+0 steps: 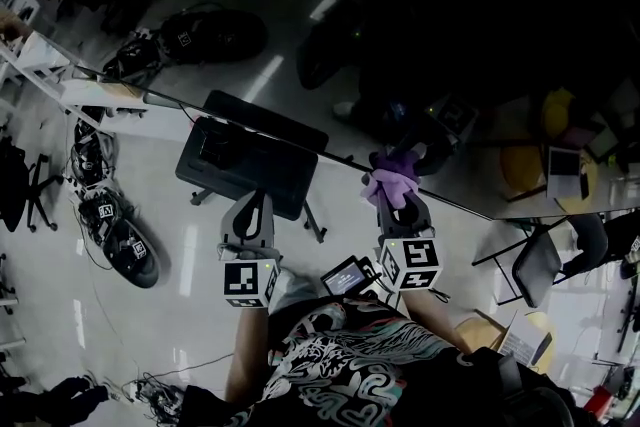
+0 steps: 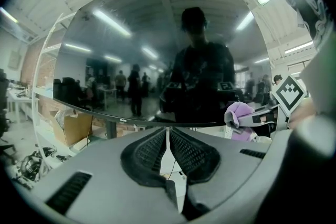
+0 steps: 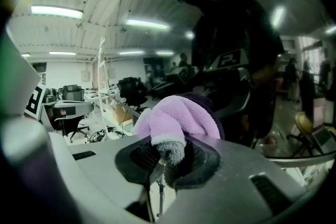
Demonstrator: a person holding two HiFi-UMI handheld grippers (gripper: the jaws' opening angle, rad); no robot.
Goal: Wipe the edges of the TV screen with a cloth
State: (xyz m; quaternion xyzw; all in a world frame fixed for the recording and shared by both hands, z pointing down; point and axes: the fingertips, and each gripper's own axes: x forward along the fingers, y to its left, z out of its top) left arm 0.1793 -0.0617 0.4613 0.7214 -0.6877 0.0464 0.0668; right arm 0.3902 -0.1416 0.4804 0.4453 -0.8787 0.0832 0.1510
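The big glossy TV screen (image 1: 450, 35) fills the upper part of the head view, and its lower edge (image 1: 330, 155) runs slantwise across. A purple cloth (image 1: 392, 179) rests against that edge, with my right gripper (image 1: 396, 197) shut on it. In the right gripper view the cloth (image 3: 178, 118) bulges out of the jaws, close to the screen (image 3: 236, 60). My left gripper (image 1: 257, 203) is left of the cloth, just below the edge, shut and holding nothing. In the left gripper view, the left gripper (image 2: 168, 136) faces the screen (image 2: 157, 60), with the cloth (image 2: 239, 113) at the right.
A black stand base (image 1: 250, 160) sits under the screen on the pale floor. Cables and dark gear (image 1: 115, 225) lie at the left beside a white shelf (image 1: 60, 80). A chair (image 1: 540, 260) stands at the right. A cardboard box (image 2: 73, 128) sits below the screen.
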